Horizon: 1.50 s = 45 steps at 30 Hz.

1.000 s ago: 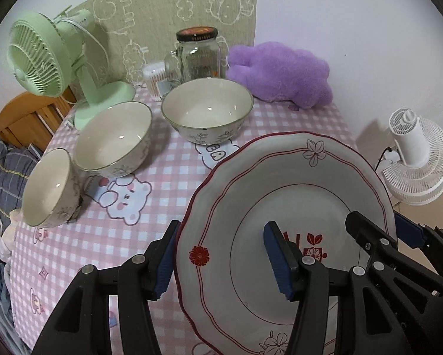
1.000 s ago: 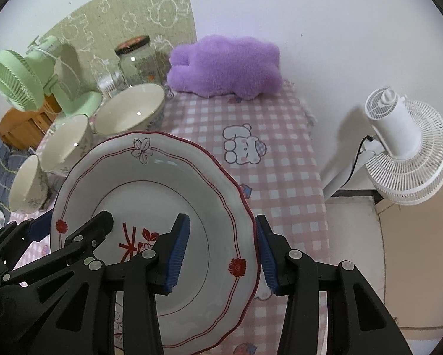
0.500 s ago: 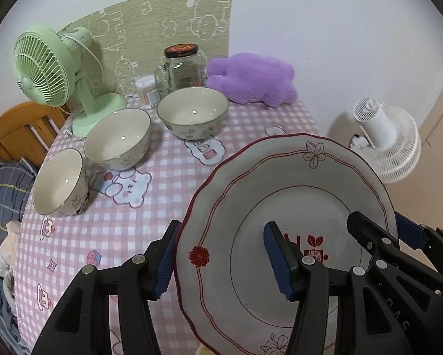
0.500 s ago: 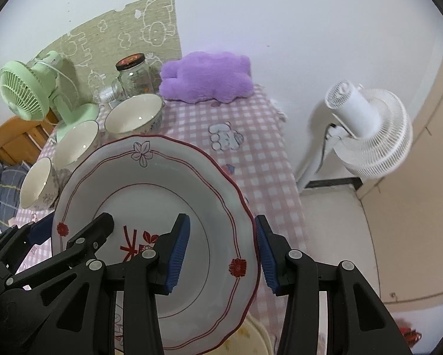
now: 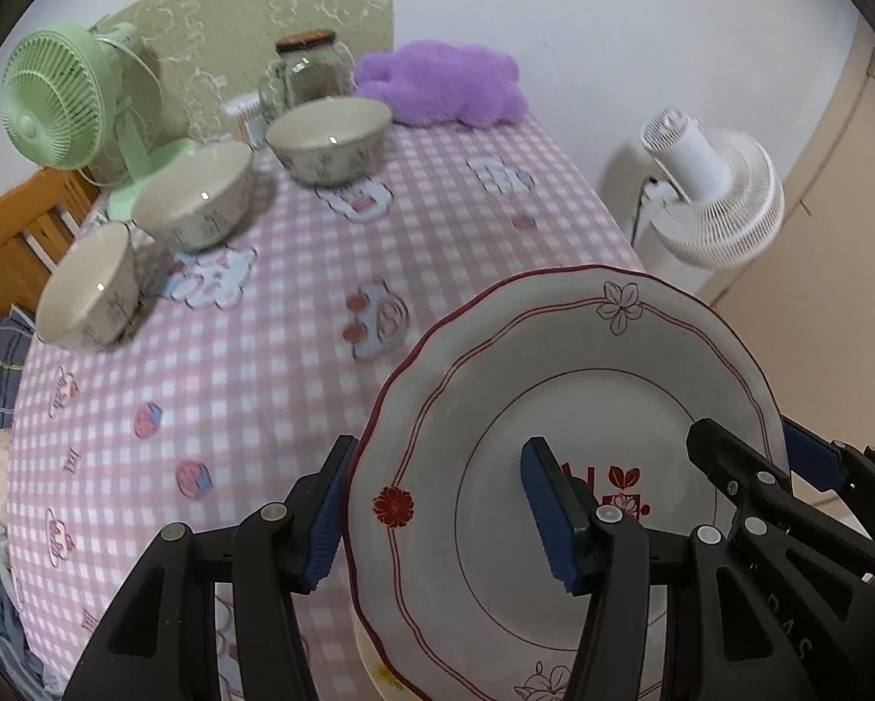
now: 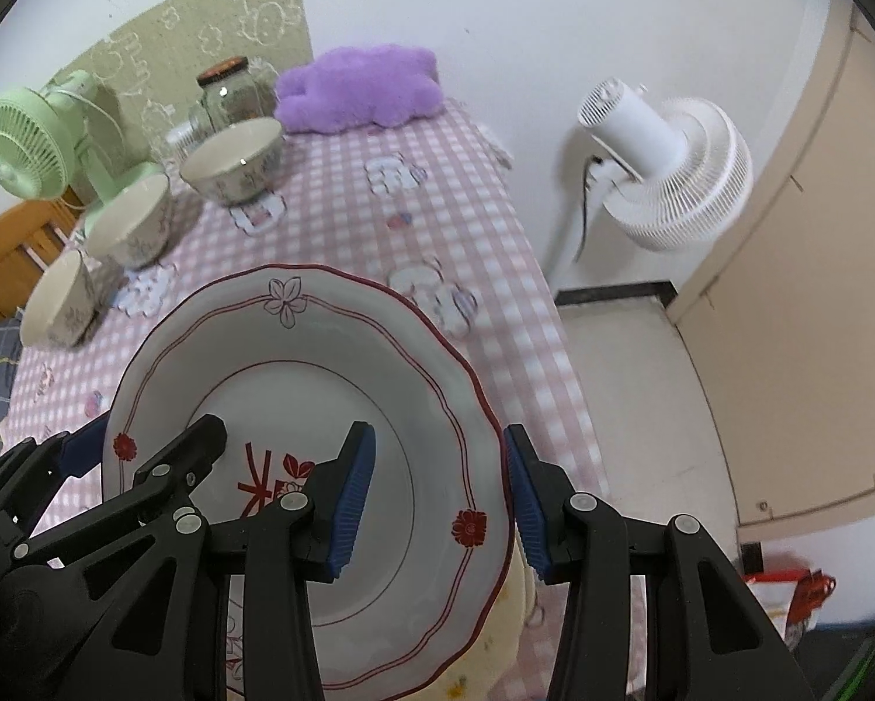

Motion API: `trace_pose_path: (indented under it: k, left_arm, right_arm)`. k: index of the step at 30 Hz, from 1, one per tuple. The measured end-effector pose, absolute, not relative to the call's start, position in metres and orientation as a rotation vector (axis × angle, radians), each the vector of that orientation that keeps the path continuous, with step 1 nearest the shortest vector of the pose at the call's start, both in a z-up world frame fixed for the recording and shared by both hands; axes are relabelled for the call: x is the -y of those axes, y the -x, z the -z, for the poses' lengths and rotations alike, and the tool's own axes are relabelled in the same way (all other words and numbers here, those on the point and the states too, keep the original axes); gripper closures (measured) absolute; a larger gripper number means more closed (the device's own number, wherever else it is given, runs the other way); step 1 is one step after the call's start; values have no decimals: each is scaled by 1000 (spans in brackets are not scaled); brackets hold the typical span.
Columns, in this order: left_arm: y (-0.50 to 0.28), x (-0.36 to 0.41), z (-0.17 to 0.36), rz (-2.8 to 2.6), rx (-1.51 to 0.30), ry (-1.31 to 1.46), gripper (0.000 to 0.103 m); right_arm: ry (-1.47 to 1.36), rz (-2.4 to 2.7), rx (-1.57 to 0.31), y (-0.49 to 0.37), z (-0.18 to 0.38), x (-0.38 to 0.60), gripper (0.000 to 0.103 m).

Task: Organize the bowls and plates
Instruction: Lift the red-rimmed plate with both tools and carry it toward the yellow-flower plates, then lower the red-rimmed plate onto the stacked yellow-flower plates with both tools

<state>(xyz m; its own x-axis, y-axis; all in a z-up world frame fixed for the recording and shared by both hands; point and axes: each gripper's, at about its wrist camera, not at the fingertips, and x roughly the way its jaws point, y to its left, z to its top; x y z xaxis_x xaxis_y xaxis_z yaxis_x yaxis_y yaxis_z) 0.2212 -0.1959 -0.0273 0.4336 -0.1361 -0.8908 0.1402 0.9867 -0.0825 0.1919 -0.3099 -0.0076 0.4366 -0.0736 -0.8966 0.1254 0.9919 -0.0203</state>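
Note:
A white scalloped plate (image 5: 554, 374) with red lines and flower marks hangs tilted above the near right part of the pink checked table (image 5: 274, 304). My left gripper (image 5: 437, 517) is shut on its left rim, one blue pad outside and one inside. My right gripper (image 6: 437, 499) is shut on the opposite rim of the plate (image 6: 297, 362) in the same way. Under it peeks the edge of a yellowish dish (image 6: 519, 584). Three cream bowls stand in a slanted row at the far left: the back bowl (image 5: 329, 137), the middle bowl (image 5: 195, 193), the near bowl (image 5: 84, 286).
A green desk fan (image 5: 58, 111), a glass jar (image 5: 312, 73) and a purple plush (image 5: 443, 84) line the table's far end. A white floor fan (image 6: 665, 169) stands off the table's right side by a beige door (image 6: 817, 292). A wooden chair (image 5: 23, 228) is at the left.
Both grippers have carried the plate back from the bowls toward the table's near right edge. The bowls and jar now look smaller and farther, and more floor shows on the right.

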Motion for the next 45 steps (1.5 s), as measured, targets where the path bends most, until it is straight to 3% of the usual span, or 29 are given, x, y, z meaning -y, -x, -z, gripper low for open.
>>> trace_pose_path:
  k: [19,35,38,40,45]
  left_arm:
    - [-195,222,73,196,-1244,-4,46]
    - [-195,221,73,165,-1227,-13,45]
    - [-196,222,73,165,-1226,-13,45]
    - [-196,221,73,163,-1227,-13,45]
    - [-194,222,71,161,-1232,-20,45]
  right_arm:
    - [-49,194,-1211,-160,44,335,56]
    - [-82,134,-1226,-160,49,342,56]
    - [-105,160,-1201,-155,43,353,66]
    - [-108,145,-1187,-153,40,354,81]
    - [-51,150,-1180,-156,38,346,83]
